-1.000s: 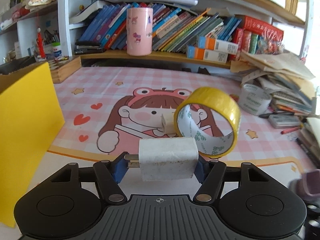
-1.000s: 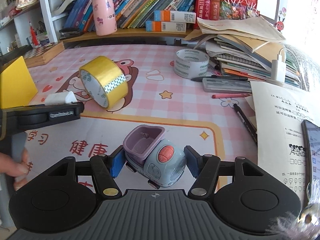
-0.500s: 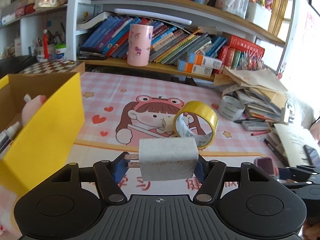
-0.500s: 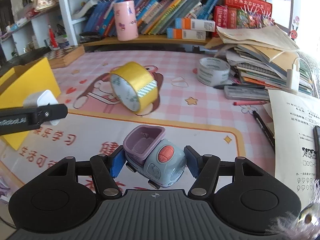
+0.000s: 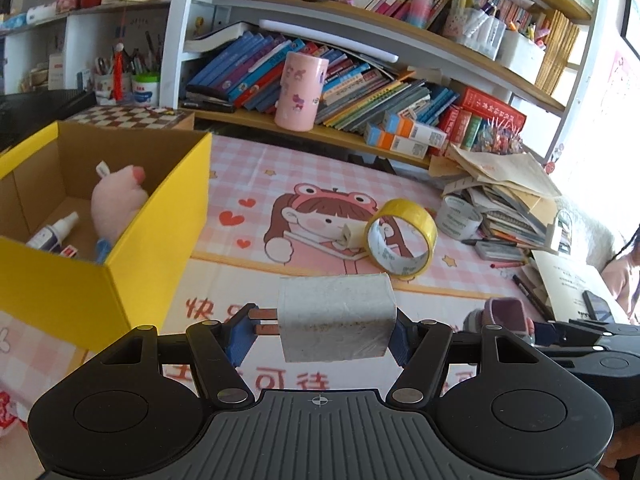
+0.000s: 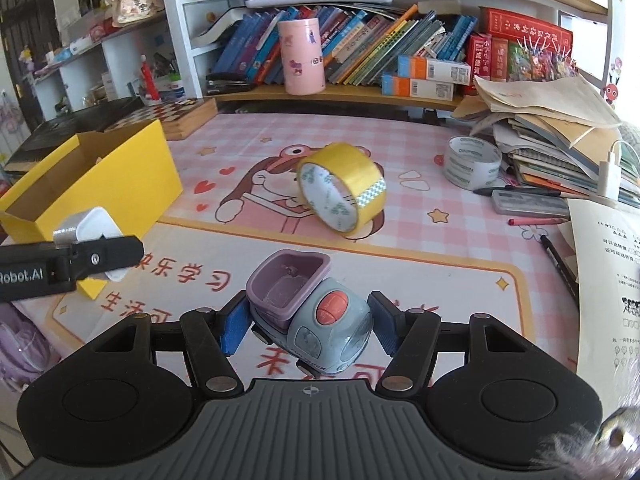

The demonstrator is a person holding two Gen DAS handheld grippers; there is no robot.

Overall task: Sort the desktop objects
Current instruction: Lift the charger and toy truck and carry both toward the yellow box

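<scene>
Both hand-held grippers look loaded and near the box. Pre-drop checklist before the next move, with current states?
1. Left hand-held gripper clamped on white charger: ok.
2. Right hand-held gripper clamped on toy truck: ok.
3. Yellow box open on top: ok.
4. Free floor space inside, beside the pink plush and spray bottle: ok.
5. Charger over the box opening: not ok, it sits to the right of the box wall.
6. The two grippers clear of each other: cannot tell.
</scene>
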